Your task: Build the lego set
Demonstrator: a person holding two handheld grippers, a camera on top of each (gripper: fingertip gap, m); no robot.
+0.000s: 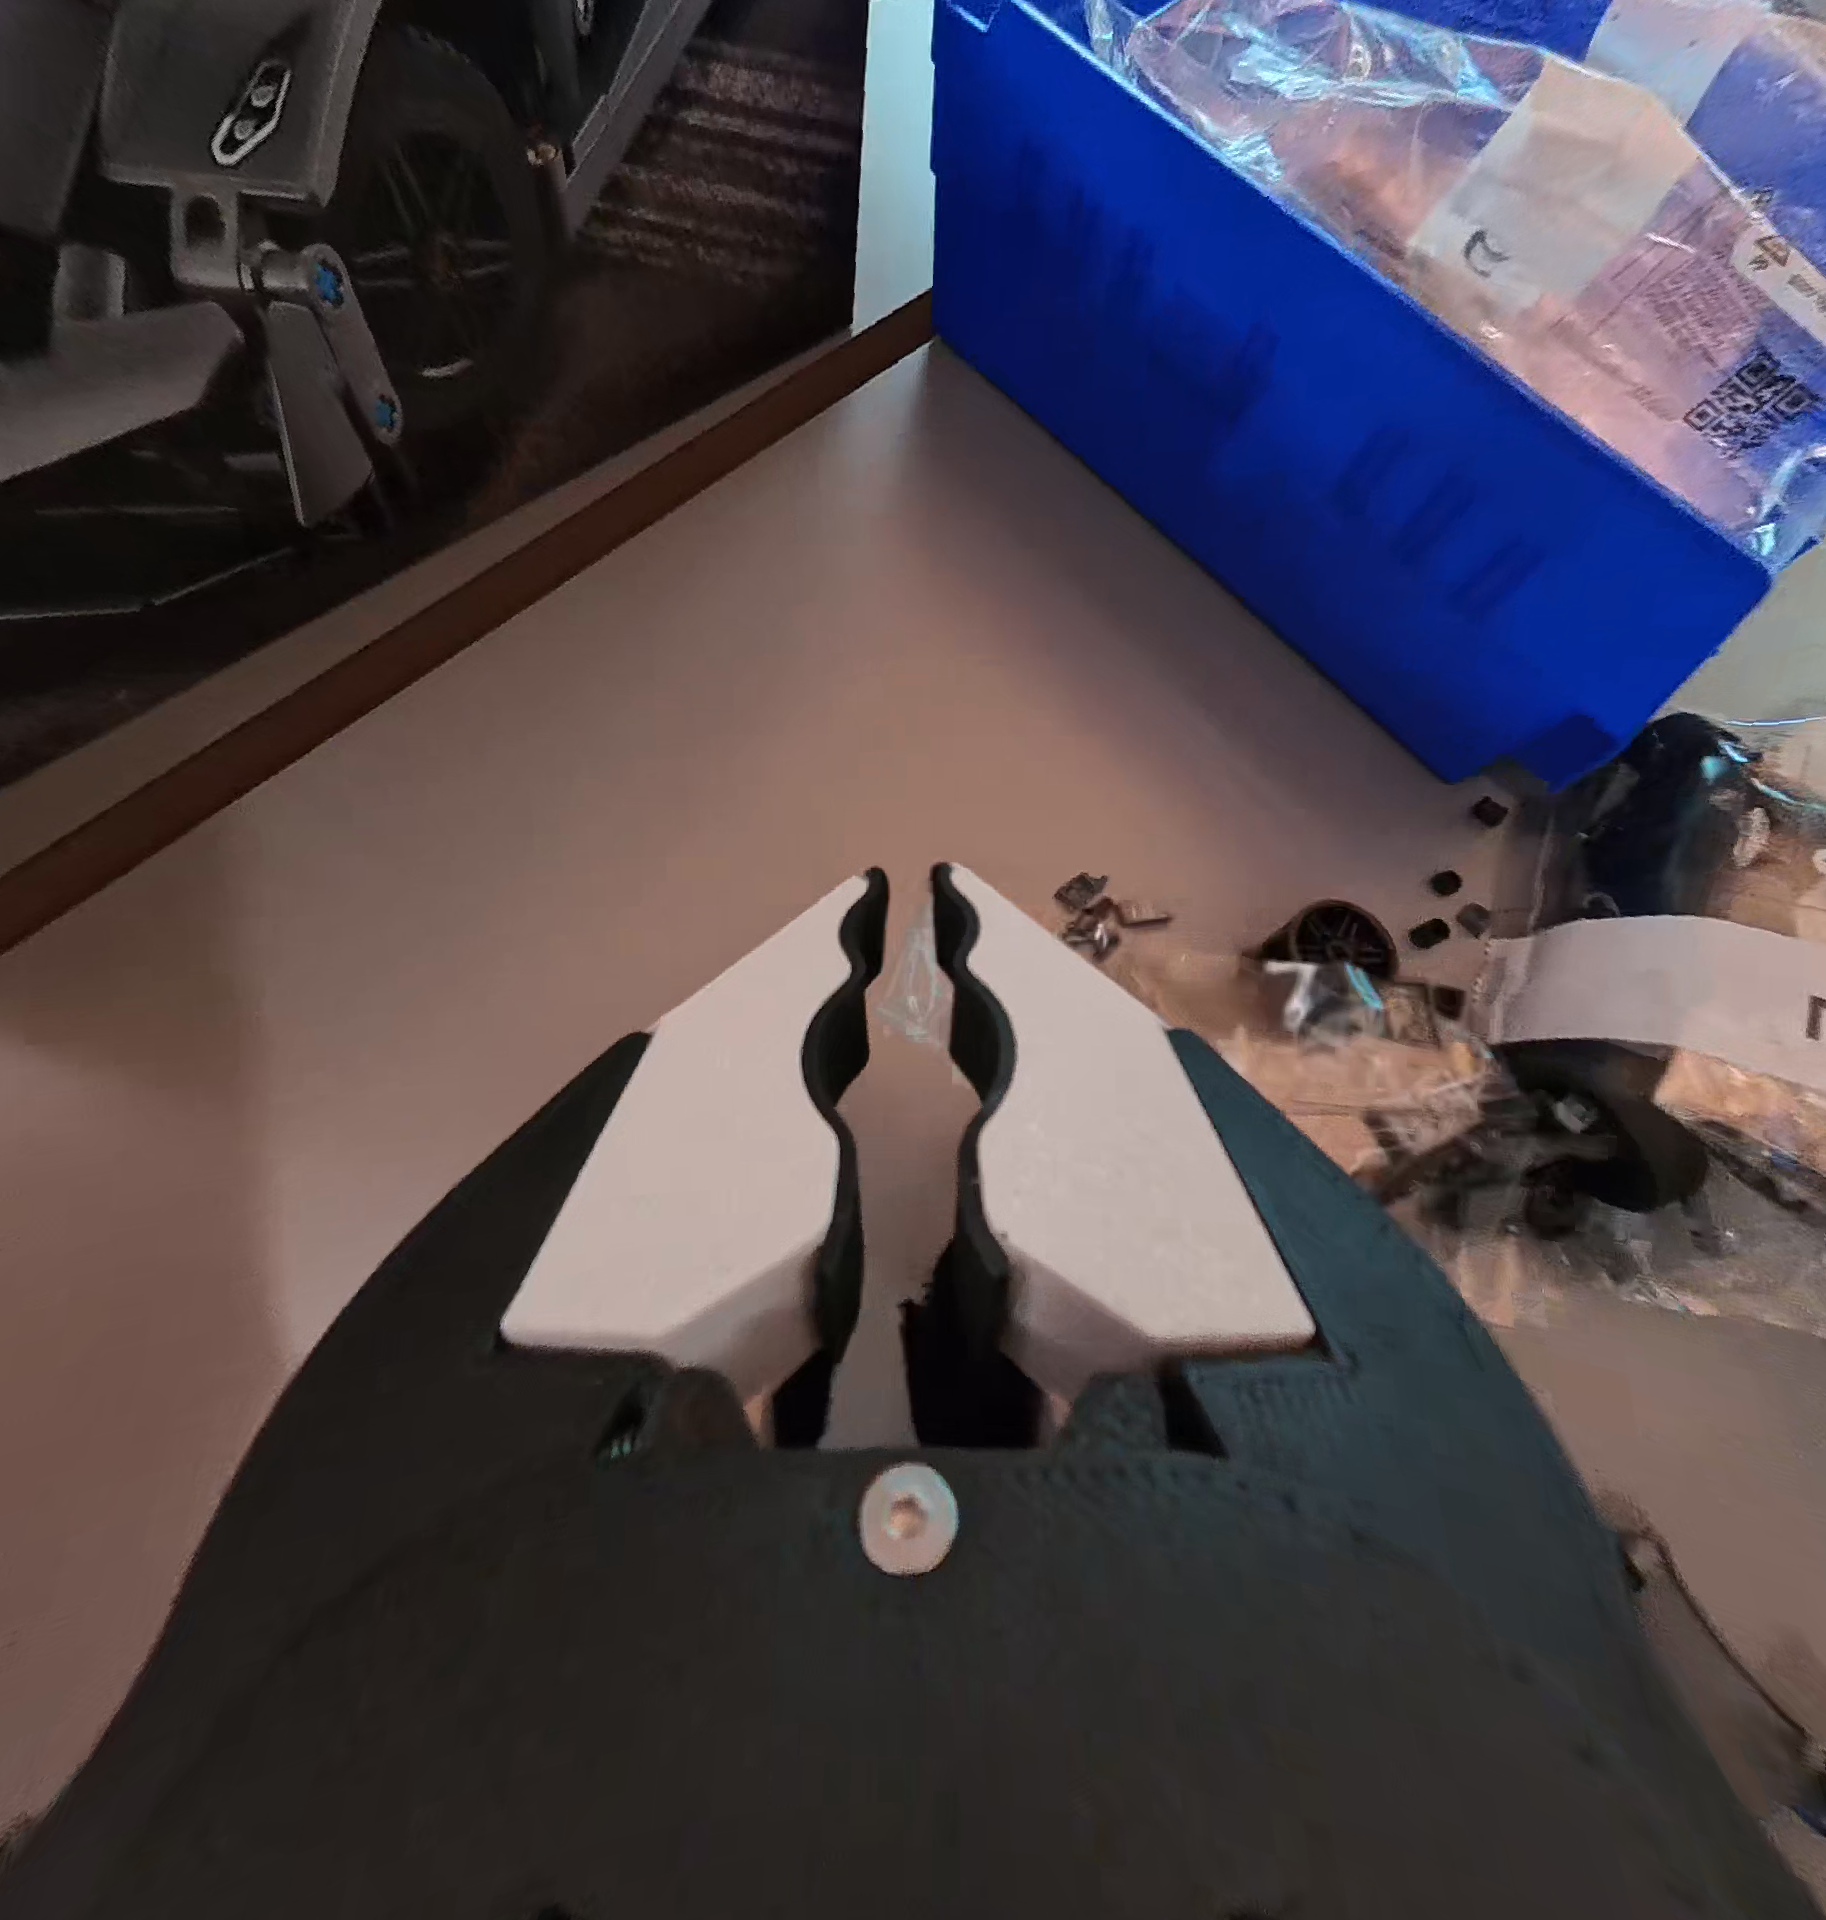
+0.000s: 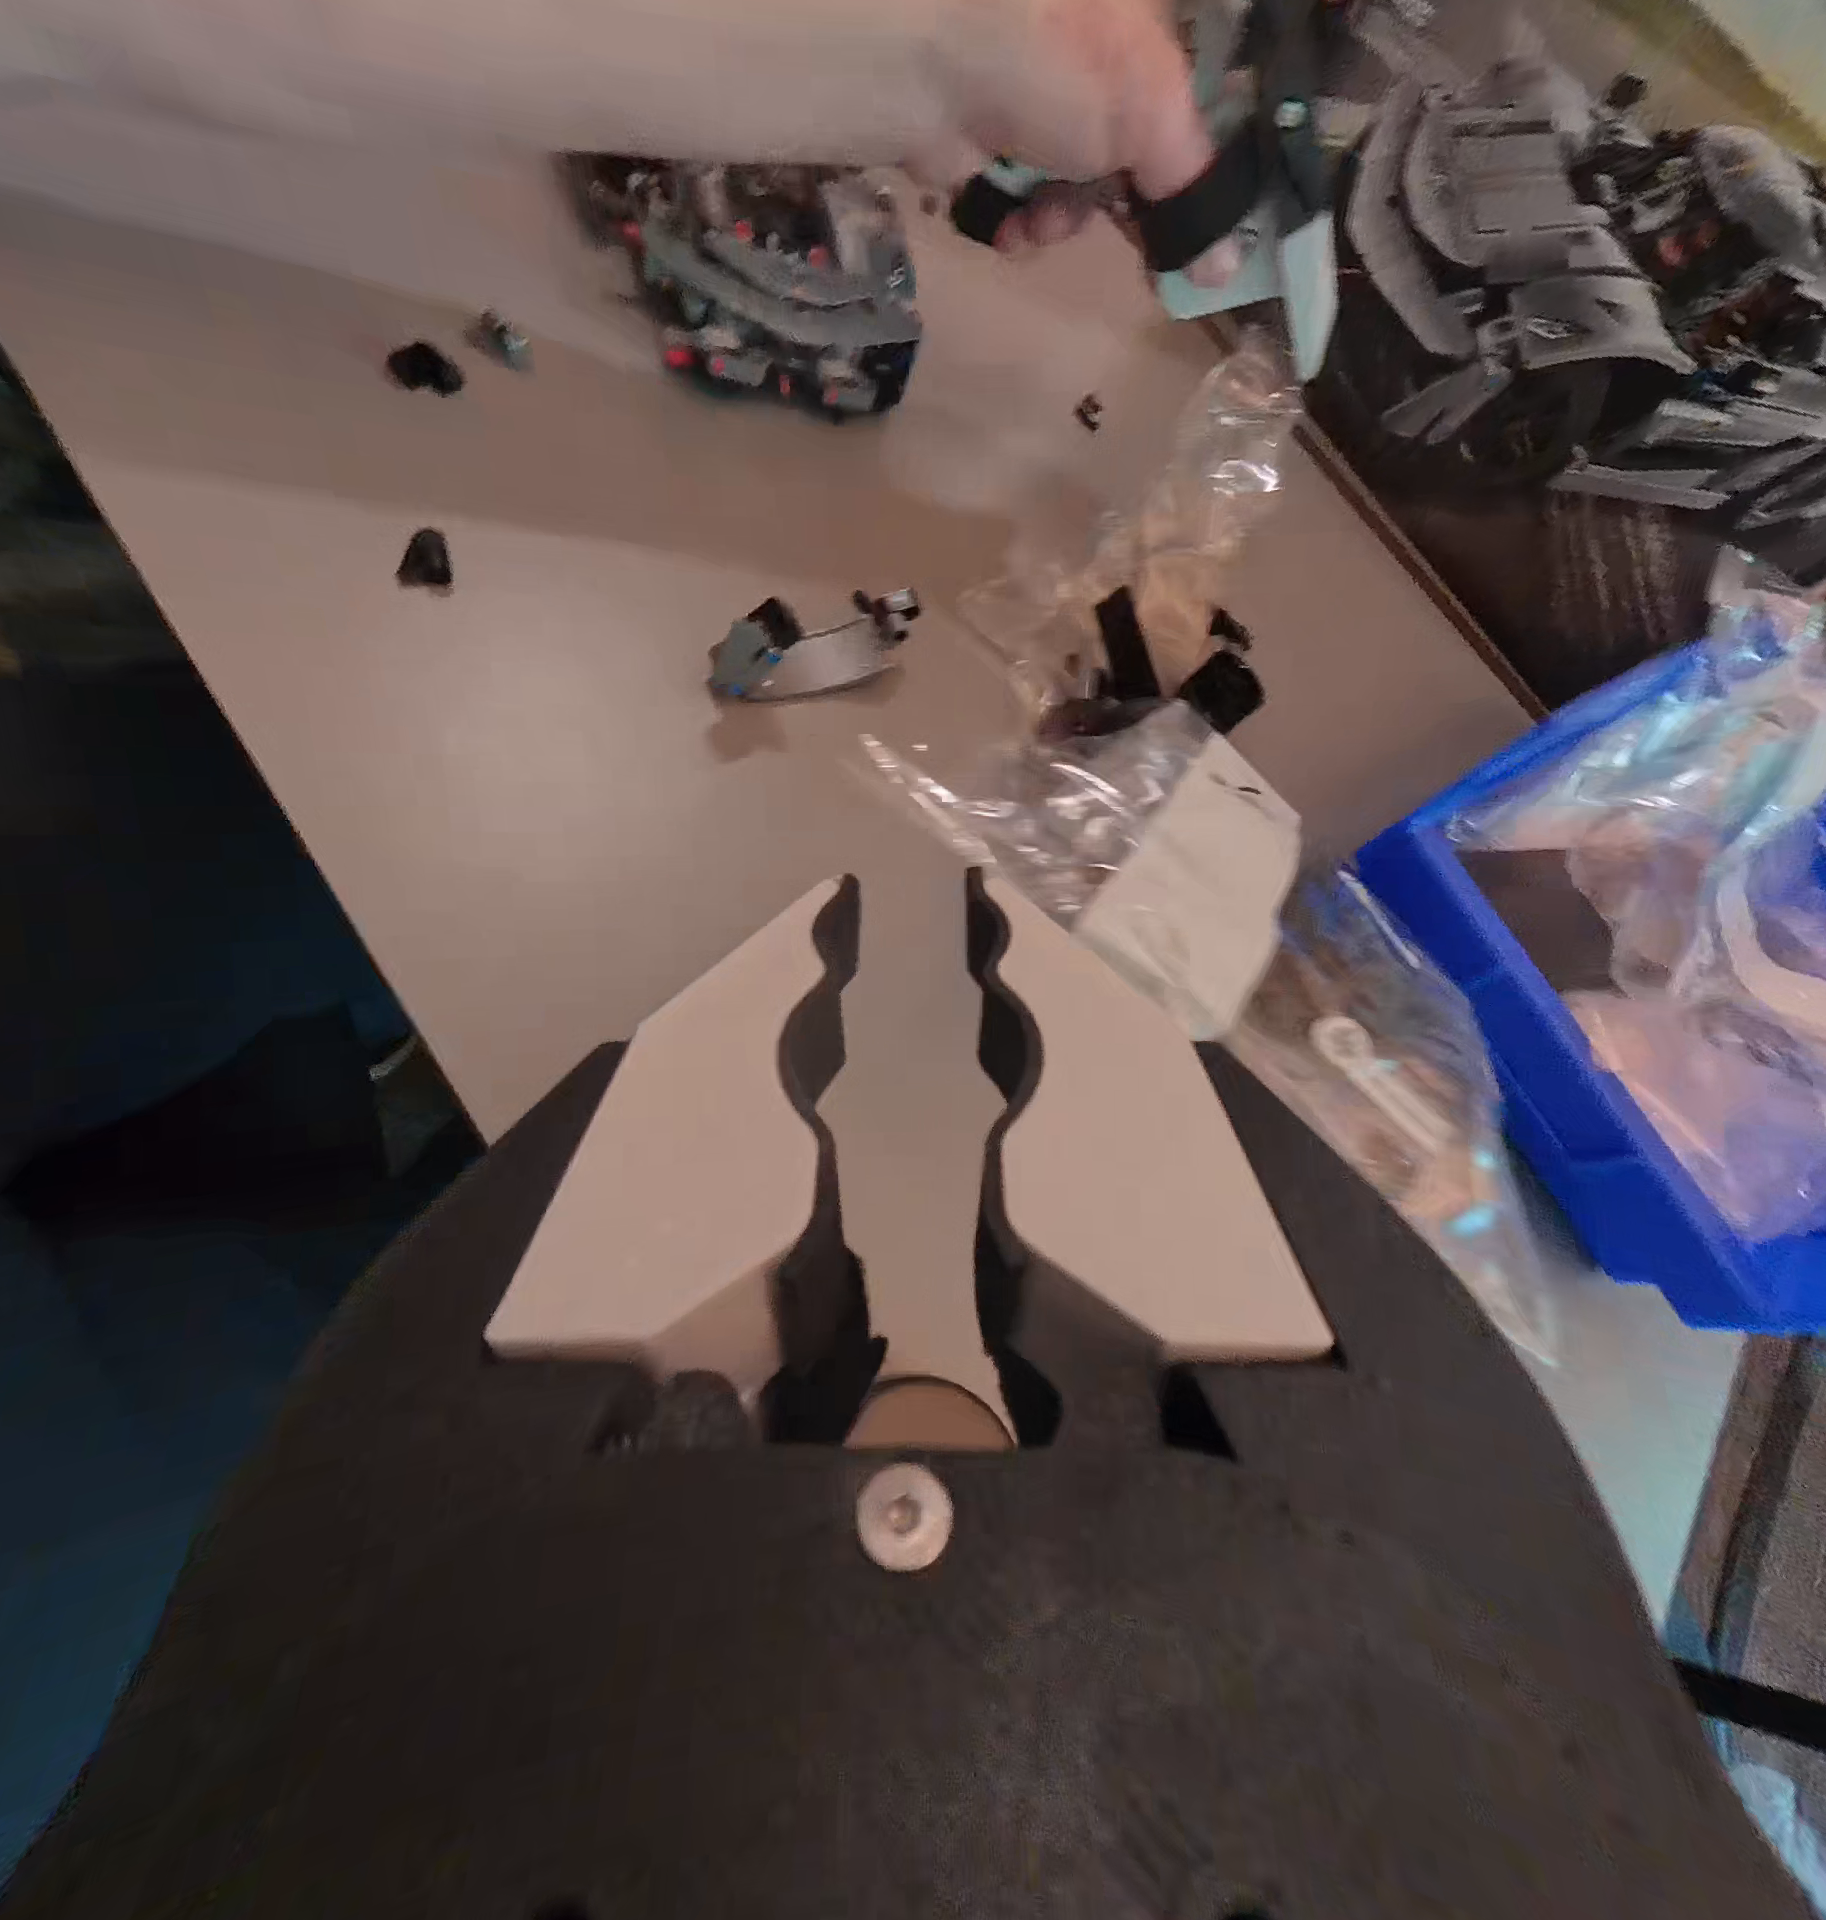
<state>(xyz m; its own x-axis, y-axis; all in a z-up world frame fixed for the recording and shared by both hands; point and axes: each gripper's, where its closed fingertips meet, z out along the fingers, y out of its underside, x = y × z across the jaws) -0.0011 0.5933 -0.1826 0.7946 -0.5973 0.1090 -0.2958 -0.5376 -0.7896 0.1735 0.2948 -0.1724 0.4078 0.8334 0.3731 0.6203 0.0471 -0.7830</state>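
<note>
Jaws of the left gripper [image 1: 907, 883] stand slightly parted, gripping nothing, over the pale tabletop [image 1: 576, 831]; the blue bin [image 1: 1304, 436] sits beyond, with loose dark lego pieces [image 1: 1106, 925] beside it. Right gripper [image 2: 909, 888] jaws gape wider, empty; left of the bin [image 2: 1491, 997], a grey lego assembly [image 2: 784, 312] rests.
</note>
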